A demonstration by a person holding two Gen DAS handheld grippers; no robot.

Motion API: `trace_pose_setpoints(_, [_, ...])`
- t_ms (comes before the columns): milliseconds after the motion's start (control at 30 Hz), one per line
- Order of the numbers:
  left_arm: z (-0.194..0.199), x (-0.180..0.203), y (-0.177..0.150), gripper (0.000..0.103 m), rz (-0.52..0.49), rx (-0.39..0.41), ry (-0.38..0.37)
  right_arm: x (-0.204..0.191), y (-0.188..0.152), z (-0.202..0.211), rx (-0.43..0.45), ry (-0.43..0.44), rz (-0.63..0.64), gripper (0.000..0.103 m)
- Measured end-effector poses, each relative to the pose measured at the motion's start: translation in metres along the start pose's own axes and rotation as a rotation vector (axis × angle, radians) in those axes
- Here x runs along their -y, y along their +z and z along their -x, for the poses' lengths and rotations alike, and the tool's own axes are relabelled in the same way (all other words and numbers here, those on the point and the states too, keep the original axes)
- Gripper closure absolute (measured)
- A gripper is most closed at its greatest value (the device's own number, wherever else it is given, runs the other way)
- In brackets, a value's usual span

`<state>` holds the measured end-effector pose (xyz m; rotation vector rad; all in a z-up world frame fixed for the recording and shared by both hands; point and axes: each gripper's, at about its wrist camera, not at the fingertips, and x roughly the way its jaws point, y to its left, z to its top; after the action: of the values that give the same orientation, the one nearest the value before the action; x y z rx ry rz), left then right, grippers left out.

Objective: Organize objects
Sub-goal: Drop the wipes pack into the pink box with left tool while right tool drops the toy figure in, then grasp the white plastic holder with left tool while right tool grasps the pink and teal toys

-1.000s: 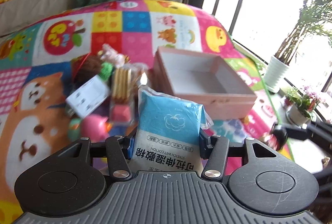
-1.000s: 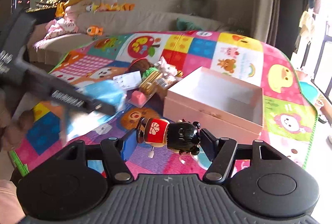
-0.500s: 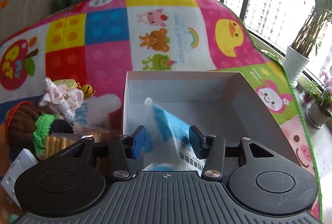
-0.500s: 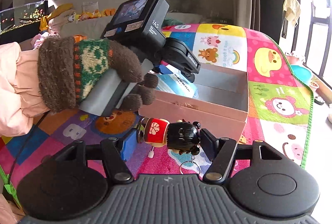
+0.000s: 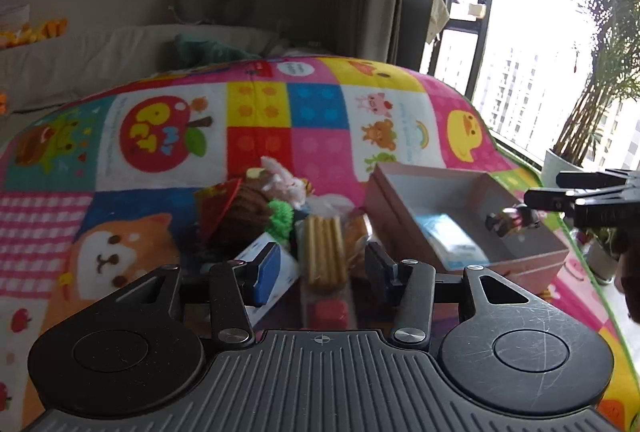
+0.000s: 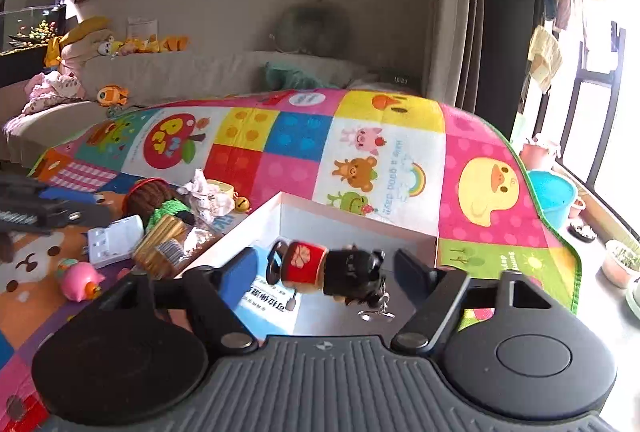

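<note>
A pink open box (image 5: 520, 260) stands on the colourful play mat (image 5: 320, 104). A blue wet-wipes pack (image 5: 452, 240) lies inside it. My left gripper (image 5: 324, 268) is open and holds nothing; it hovers over the toy pile left of the box. In the right wrist view my right gripper (image 6: 328, 268) is above the box (image 6: 352, 228). Its jaws are opening, and a small doll (image 6: 332, 268) with a red body and black hair lies sideways between them, clear of both pads. The wipes pack (image 6: 260, 296) shows beneath it. The left view catches the right gripper (image 5: 548, 188) and the doll (image 5: 512, 220) over the box's far end.
Left of the box lies a pile: a biscuit pack (image 5: 324, 248), a white charger (image 6: 116, 238), a pink toy (image 6: 80, 280), a brown knitted doll (image 6: 150, 194). The left gripper (image 6: 80, 208) shows at the left edge. A sofa stands behind; potted plants (image 5: 568, 160) line the window.
The left gripper let the wipes pack go into the box and drew back over the pile. The right gripper moved over the box and spread its jaws off the doll.
</note>
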<state>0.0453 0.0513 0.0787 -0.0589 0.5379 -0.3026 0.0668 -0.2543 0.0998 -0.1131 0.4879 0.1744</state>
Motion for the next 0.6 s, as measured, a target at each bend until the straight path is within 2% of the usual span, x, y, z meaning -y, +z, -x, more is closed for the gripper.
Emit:
trace_pose_setpoints(133, [0.007, -0.041, -0.022, 0.052, 0.044, -0.059, 0.046, -0.009, -0.013, -0.002, -0.051, 0.056, -0.054, 0.013])
trace_pose_setpoints(200, [0.007, -0.046, -0.029, 0.052, -0.001, -0.068, 0.026, -0.027, -0.026, 0.003, -0.068, 0.084, -0.029, 0.009])
trace_pose_setpoints(300, [0.006, -0.041, -0.031, 0.051, -0.088, -0.051, -0.02, -0.054, -0.046, 0.008, -0.109, 0.132, 0.009, 0.006])
trace_pose_setpoints(433, [-0.008, -0.044, -0.016, 0.052, -0.031, -0.018, -0.028, -0.081, -0.071, 0.008, -0.165, 0.17, 0.012, 0.006])
trace_pose_setpoints(500, [-0.028, -0.036, -0.008, 0.051, -0.103, -0.059, -0.018, -0.091, -0.083, 0.007, -0.186, 0.174, 0.005, 0.006])
trace_pose_setpoints(600, [-0.056, -0.02, -0.006, 0.052, -0.27, -0.112, 0.064, -0.104, -0.095, 0.008, -0.202, 0.181, 0.013, 0.006])
